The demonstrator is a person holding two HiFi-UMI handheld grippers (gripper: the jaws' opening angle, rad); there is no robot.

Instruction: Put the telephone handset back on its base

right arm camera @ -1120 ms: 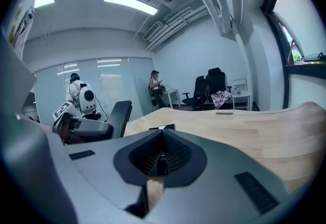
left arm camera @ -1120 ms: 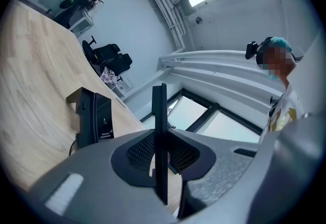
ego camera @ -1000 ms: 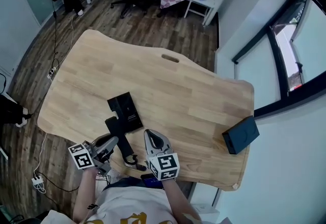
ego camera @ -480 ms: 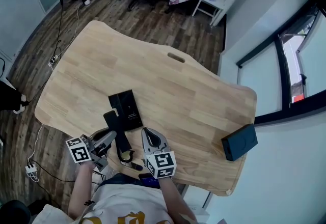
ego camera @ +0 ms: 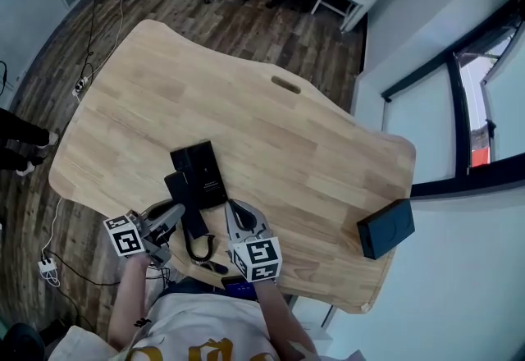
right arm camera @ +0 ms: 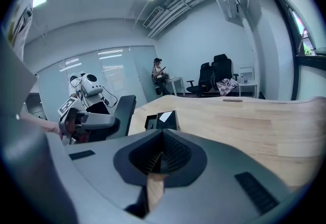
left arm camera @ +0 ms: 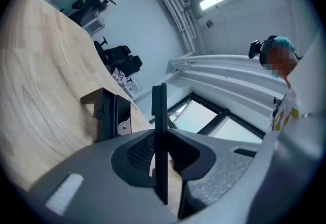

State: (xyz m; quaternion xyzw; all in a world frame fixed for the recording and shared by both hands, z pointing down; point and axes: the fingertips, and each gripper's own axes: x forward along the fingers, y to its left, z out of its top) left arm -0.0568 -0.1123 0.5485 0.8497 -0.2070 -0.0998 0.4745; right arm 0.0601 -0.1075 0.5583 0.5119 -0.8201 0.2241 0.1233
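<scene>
The left gripper [ego camera: 170,218] clamps the handset [ego camera: 187,205], held just over the near end of the base [ego camera: 205,172] by the tabletop's [ego camera: 328,146] near edge. Seating it remains to be done. The right gripper [ego camera: 237,216] waits beside, jaws closed on nothing.

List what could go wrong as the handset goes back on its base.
The left gripper clamps the handset across a thin edge; it may twist or slip. The cord loops near the edge of the table beside the right gripper and might snag, dragging the base.
</scene>
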